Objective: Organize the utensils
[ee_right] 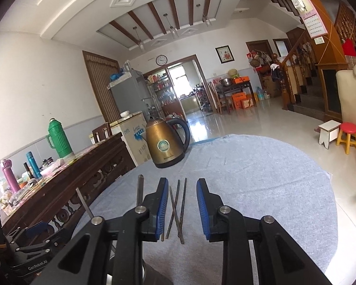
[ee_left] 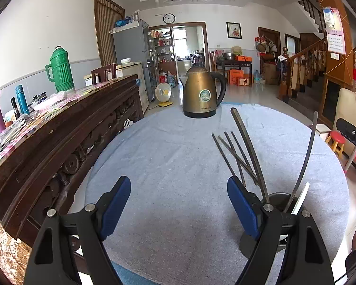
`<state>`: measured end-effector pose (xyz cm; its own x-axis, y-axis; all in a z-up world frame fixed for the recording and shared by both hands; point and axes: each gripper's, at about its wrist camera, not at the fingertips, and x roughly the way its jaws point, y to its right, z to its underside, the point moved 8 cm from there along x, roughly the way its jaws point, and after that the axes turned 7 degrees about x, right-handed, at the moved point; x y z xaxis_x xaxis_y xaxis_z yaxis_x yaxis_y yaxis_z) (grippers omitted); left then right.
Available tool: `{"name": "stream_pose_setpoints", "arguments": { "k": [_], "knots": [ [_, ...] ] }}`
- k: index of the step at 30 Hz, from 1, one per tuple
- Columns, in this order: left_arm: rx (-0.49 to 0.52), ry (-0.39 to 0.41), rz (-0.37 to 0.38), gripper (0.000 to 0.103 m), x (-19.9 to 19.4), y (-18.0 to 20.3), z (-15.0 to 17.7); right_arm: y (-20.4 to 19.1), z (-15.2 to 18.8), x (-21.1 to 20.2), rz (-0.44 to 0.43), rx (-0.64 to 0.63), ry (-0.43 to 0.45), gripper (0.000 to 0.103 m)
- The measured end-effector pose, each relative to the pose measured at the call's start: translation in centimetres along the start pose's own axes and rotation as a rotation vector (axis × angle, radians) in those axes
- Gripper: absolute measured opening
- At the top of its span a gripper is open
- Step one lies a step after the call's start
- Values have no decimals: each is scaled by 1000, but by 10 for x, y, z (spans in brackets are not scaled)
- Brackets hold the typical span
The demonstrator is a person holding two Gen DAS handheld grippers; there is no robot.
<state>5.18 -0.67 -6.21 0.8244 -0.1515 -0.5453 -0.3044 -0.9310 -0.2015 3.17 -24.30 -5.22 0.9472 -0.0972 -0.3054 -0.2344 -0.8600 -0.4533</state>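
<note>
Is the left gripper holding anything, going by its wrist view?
No. The left gripper stands wide open over the bare blue cloth, and the chopsticks stand in the holder beside its right finger.

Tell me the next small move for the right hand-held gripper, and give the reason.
Probably draw the right hand-held gripper up and back, clear of the chopsticks. They stand loose between its blue pads, touching neither, and the left view shows them already leaning in the dark holder with other utensils. The left hand-held gripper is wide open and empty.
</note>
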Motion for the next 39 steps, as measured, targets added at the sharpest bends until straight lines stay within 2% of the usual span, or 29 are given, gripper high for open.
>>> {"name": "stream_pose_setpoints", "arguments": {
  "k": [18,22,26,29,32,34,37,39],
  "knots": [
    [3,-56,-15,84,9,-6,2,7,10,11,33,8,-65,27],
    [2,-28,-19,84,1,-9,-8,9,6,9,35,2,-60,27],
    [16,17,-58,84,-10,-17,-35,16,-8,0,39,-15,-62,27],
    [21,26,-123,85,-1,-24,-53,31,-8,-7,73,10,-145,27],
    [19,-1,-188,85,22,-34,-64,58,2,-21,167,-56,-291,27],
    [1,-42,-219,85,39,-40,-68,77,5,-41,201,-63,-330,27],
    [5,-55,-344,85,67,-52,-71,101,6,-73,229,-80,-372,27],
    [-14,-143,-430,85,91,-63,-62,113,0,-95,272,-140,-368,27]
  ]
}}
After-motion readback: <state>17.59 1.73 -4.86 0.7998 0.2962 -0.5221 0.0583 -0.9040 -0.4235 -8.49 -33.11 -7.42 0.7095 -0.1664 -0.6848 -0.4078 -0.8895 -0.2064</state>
